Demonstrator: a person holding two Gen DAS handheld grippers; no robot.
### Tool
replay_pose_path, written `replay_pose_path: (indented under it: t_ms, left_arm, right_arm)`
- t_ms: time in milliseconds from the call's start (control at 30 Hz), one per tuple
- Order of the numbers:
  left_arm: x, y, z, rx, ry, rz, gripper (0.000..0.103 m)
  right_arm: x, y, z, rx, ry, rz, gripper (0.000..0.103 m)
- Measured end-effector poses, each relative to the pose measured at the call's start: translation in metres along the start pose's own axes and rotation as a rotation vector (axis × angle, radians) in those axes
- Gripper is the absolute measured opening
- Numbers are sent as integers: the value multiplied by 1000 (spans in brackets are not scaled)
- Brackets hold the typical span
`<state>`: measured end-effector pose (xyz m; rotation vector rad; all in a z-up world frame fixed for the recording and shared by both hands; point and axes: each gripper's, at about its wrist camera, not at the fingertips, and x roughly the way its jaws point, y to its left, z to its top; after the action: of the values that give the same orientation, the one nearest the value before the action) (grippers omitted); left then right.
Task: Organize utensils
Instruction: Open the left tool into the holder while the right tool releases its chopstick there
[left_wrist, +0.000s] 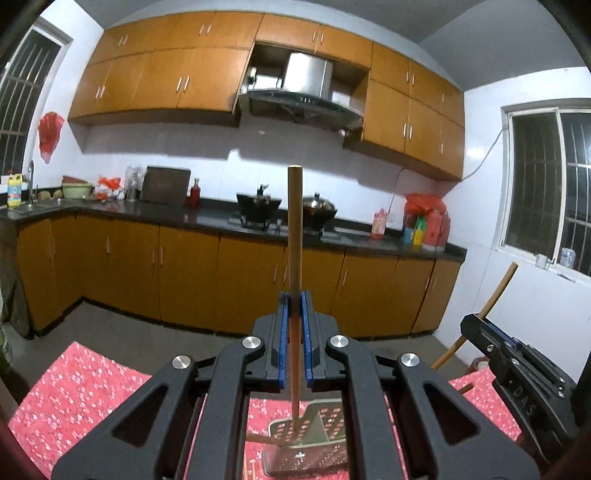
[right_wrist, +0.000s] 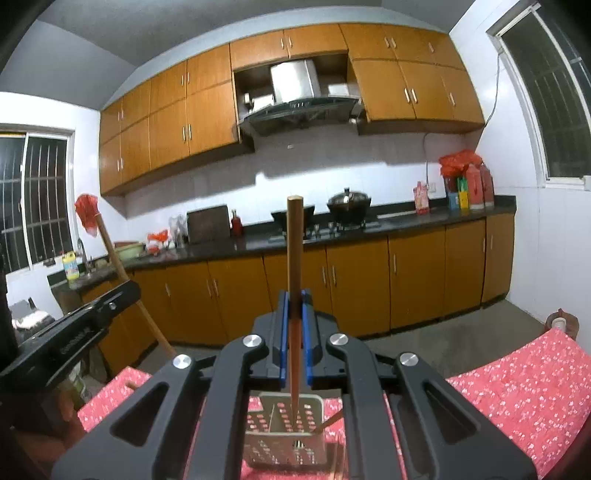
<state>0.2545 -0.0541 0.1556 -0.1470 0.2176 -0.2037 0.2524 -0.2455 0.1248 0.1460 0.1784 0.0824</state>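
Note:
My left gripper (left_wrist: 294, 301) is shut on a wooden chopstick (left_wrist: 294, 229) held upright, its lower end down in a perforated metal utensil holder (left_wrist: 306, 443) on the red floral cloth (left_wrist: 85, 387). My right gripper (right_wrist: 294, 301) is shut on a second wooden chopstick (right_wrist: 295, 243), also upright, with its tip inside the same holder (right_wrist: 284, 432). Another chopstick leans in the holder (right_wrist: 332, 419). The right gripper shows at the right of the left wrist view (left_wrist: 517, 369), the left gripper at the left of the right wrist view (right_wrist: 74, 332).
Dark kitchen counter (left_wrist: 207, 218) with woks, bottles and a sink runs along the far wall over orange cabinets (left_wrist: 184, 273). The grey floor (right_wrist: 461, 339) lies between the table and the cabinets. A small white cup (right_wrist: 559, 323) stands past the table's right edge.

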Motion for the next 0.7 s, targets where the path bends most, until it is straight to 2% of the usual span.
replay_pose_path:
  t_ms: [100,133,200,233,267,533,700]
  left_arm:
    - [7,5,-9,-24,45,-6,8]
    - [7,7,-10,-27,50,-8,10]
    - [3,10,-10,-31,46,-3,29]
    - [0,10,-9,-31,33,4,45]
    - [-3,11,-7,-30,20,12,48]
    - [-39,21,1,-37,-15,11,48]
    - [-68,41,-12,-54,9,34,48]
  right_arm:
    - [1,-1,-6,-3,14,-1,14]
    - [-1,-2,-6,4,14,0,21]
    - [-5,-4,-4,17,8,2,26]
    - [-8,-5,-2,20,4,3,27]
    - [-11,-6,-2,21,-1,4,27]
    - [-52,-16,4,39,-38,-14,33]
    - [-76,-37,-24,62,16,-57,35]
